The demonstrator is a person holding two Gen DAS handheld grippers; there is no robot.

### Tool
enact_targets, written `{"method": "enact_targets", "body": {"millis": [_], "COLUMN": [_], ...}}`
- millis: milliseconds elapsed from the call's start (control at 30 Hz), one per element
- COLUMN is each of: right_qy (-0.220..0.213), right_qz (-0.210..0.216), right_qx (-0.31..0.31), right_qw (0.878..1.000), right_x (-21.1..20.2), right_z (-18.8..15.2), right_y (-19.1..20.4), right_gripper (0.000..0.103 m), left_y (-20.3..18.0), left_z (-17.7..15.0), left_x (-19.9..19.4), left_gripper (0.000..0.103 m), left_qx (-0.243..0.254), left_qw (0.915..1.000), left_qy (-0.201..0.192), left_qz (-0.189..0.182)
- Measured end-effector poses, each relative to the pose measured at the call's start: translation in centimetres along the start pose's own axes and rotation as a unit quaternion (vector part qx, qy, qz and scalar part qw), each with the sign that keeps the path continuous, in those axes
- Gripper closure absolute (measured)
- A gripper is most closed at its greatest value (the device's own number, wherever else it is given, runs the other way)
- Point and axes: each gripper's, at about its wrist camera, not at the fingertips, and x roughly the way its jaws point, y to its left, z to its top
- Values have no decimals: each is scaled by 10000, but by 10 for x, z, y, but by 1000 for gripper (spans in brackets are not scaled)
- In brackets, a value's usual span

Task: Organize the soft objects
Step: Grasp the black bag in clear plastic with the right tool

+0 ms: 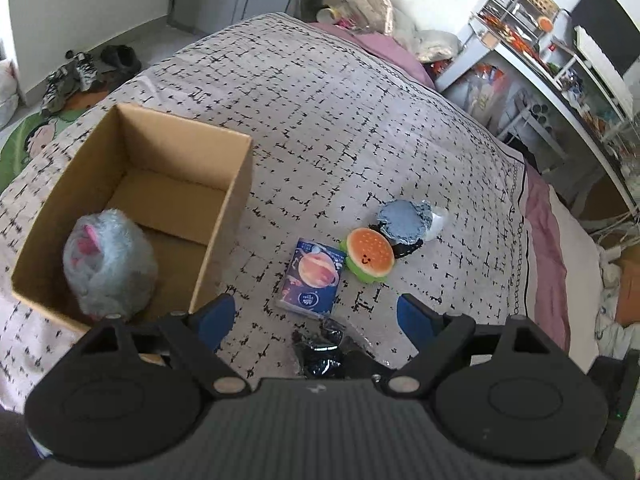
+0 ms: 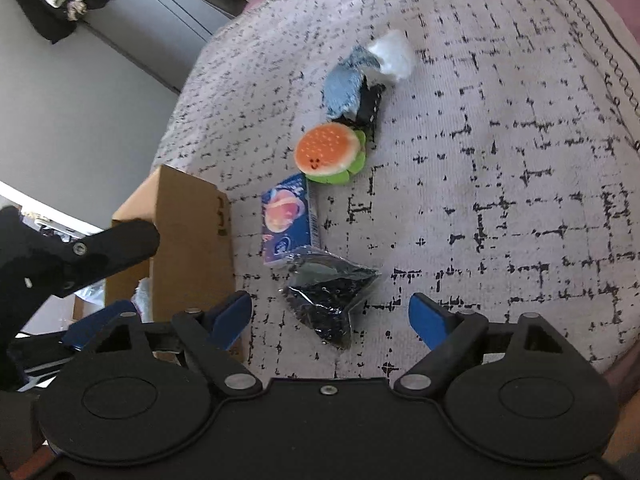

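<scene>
An open cardboard box [image 1: 224, 200] stands on the bed at the left, with a grey-and-pink plush toy [image 1: 108, 260] inside. To its right lie a blue tissue pack [image 1: 314, 278], a burger plush [image 1: 369, 255], a blue denim piece [image 1: 404, 222] and a black plastic bag [image 1: 320, 346]. My left gripper [image 1: 316, 318] is open and empty above the bag. My right gripper [image 2: 330, 316] is open and empty, with the black bag [image 2: 328, 294] between its fingers. The tissue pack [image 2: 286, 218], burger plush [image 2: 328, 150], denim piece [image 2: 346, 88] and box [image 2: 192, 248] lie beyond it.
The bed has a white cover with black marks [image 1: 360, 120]. A cluttered shelf unit [image 1: 552, 52] stands at the right. Shoes [image 1: 88, 72] lie on the floor at the far left. The left gripper's body [image 2: 72, 256] shows at the left of the right wrist view.
</scene>
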Motion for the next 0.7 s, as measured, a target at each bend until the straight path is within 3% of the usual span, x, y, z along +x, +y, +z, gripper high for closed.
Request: {"method": "enact_targets", "body": {"millis": [200, 400, 567, 700], "right_qy": [108, 94, 77, -165], "right_qz": [-137, -214, -183, -265], "right_qx": [118, 194, 93, 234], "right_qw": [9998, 9995, 9998, 9992], "right_x": [18, 30, 35, 28], "right_z": [0, 2, 3, 9], "right_y": [1, -1, 2, -5], "right_gripper": [26, 43, 62, 66], "left_y": [4, 1, -4, -4], "left_z": [7, 11, 12, 13], "left_x": [17, 34, 49, 60], "left_gripper": [16, 18, 19, 19], "left_qx": [41, 138, 211, 237], "left_qw": [9999, 9992, 9988, 9986], "left_qy": [94, 235, 283, 346], "left_qz": [-131, -279, -342, -312]}}
